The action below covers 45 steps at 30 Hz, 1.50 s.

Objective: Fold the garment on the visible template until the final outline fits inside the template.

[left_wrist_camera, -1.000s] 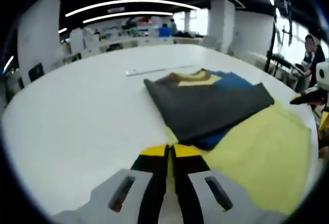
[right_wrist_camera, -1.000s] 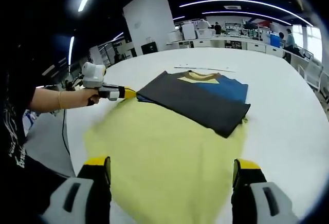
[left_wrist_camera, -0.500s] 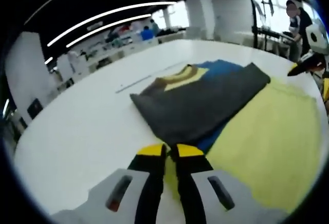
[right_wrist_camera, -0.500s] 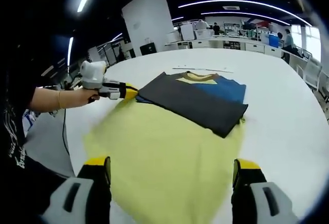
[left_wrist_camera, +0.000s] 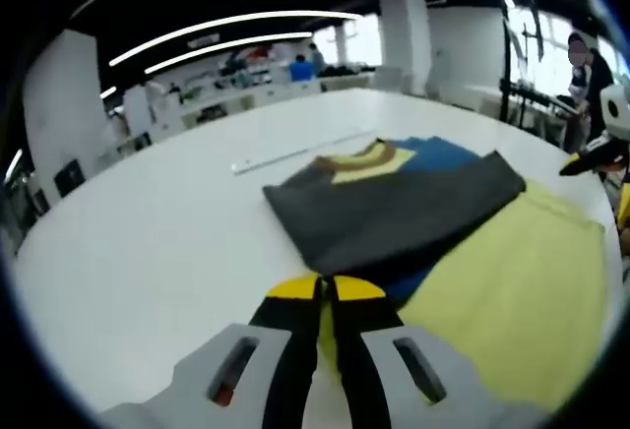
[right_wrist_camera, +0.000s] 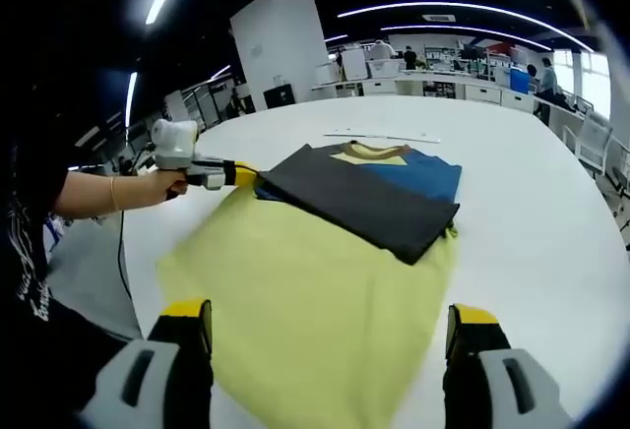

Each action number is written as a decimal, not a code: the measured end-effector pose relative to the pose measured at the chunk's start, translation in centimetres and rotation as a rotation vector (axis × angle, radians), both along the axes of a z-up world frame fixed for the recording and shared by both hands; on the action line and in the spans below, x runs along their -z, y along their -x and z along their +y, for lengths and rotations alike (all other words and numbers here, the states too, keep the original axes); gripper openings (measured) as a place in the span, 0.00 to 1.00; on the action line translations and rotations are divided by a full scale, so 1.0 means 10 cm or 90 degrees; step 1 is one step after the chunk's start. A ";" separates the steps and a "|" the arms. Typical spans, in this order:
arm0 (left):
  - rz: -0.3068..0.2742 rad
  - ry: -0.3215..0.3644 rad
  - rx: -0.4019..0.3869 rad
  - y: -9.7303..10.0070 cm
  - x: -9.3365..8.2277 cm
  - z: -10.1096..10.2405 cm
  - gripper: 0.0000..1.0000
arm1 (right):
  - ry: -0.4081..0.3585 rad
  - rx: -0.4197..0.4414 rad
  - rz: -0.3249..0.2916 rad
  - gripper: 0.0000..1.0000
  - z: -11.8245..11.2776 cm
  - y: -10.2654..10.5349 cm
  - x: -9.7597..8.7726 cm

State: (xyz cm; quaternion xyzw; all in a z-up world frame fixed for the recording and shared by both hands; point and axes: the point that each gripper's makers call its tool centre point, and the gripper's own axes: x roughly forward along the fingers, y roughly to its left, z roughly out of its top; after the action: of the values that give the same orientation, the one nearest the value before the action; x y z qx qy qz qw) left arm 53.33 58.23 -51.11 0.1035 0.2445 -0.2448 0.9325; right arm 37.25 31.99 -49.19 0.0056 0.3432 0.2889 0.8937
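A folded garment (right_wrist_camera: 364, 193), dark grey and blue with a brown collar, lies on a large yellow cloth (right_wrist_camera: 315, 291) on the white table (right_wrist_camera: 532, 213). In the left gripper view the garment (left_wrist_camera: 394, 208) is just ahead of my left gripper (left_wrist_camera: 325, 289). Its jaws are shut, with a strip of the yellow cloth (left_wrist_camera: 502, 291) pinched between them. From the right gripper view, a hand holds the left gripper (right_wrist_camera: 239, 174) at the cloth's far left corner. My right gripper (right_wrist_camera: 330, 319) hangs over the cloth's near part, jaws wide open and holding nothing; it also shows as the right gripper (left_wrist_camera: 596, 163).
A thin white strip (right_wrist_camera: 384, 136) lies on the table beyond the collar. The table's rounded edge (right_wrist_camera: 133, 252) runs close on the left, where the person's arm (right_wrist_camera: 94, 193) reaches in. Desks and people stand far behind, one person (left_wrist_camera: 589, 75) near the table's right side.
The left gripper view has swung and tilted back. In the right gripper view the garment and the yellow cloth's right edge sit slightly further left. The right gripper stays open.
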 end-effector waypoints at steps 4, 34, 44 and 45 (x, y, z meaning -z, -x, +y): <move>0.016 0.043 -0.024 -0.01 0.02 0.04 0.01 | 0.002 0.000 0.000 0.99 0.00 0.00 -0.01; 0.044 0.002 -0.047 0.03 0.17 0.23 0.20 | -0.006 0.026 -0.005 0.98 -0.04 -0.06 -0.02; 0.028 0.030 -0.044 0.11 -0.04 0.26 0.53 | -0.015 0.037 -0.016 0.91 -0.05 -0.20 -0.05; 0.026 0.032 -0.042 0.12 -0.05 0.26 0.56 | -0.016 0.037 -0.017 0.91 -0.05 -0.20 -0.05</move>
State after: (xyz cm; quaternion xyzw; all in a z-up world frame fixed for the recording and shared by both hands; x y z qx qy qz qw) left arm 52.12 60.81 -50.56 0.0668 0.2607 -0.2217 0.9373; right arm 39.25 31.48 -48.66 0.0228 0.3275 0.2673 0.9060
